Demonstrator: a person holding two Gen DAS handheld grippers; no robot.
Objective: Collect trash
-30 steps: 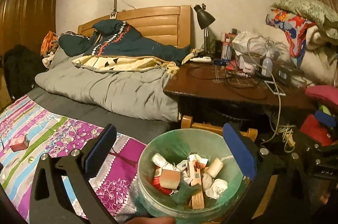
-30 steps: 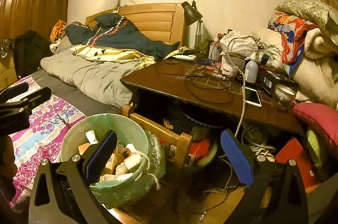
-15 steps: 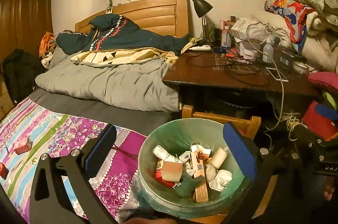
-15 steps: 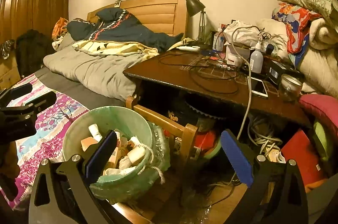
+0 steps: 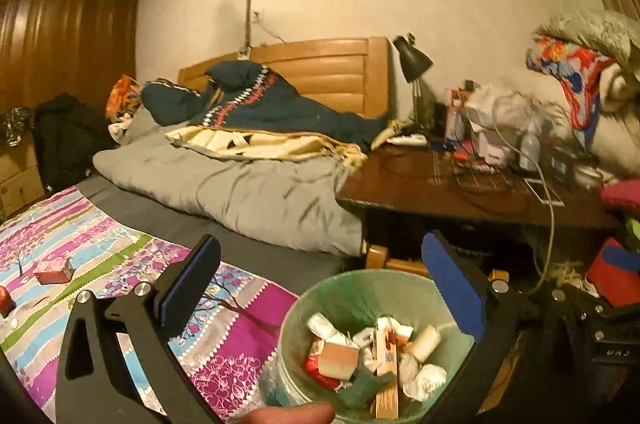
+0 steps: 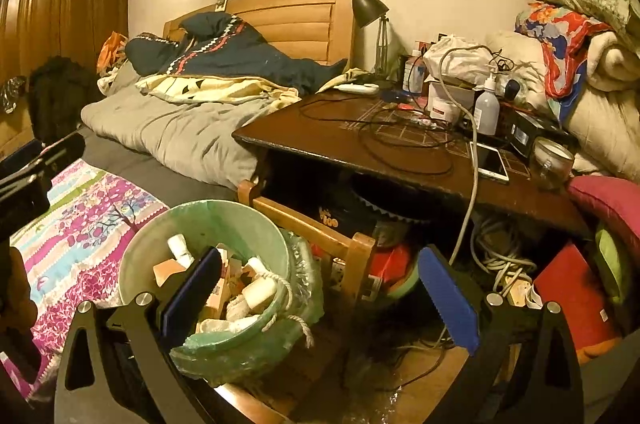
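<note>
While both our left tool [image 5: 320, 288] and right tool [image 6: 320, 288] hang empty and spread beside the bin [image 5: 360, 284], the red box [image 5: 54, 271] far across the bedspread risks being overlooked.

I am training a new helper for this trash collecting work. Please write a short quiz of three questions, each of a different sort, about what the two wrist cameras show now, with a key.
1. True or false: the left gripper holds a piece of trash.
2. Multiple choice: where does the small red box lie? A) in the green bin B) on the patterned bedspread C) on the dark wooden table
3. Fill in: on the table, beside the glass jar, lies a white ____.

Key
1. False: both it and the right gripper are open and empty.
2. B
3. phone
</note>
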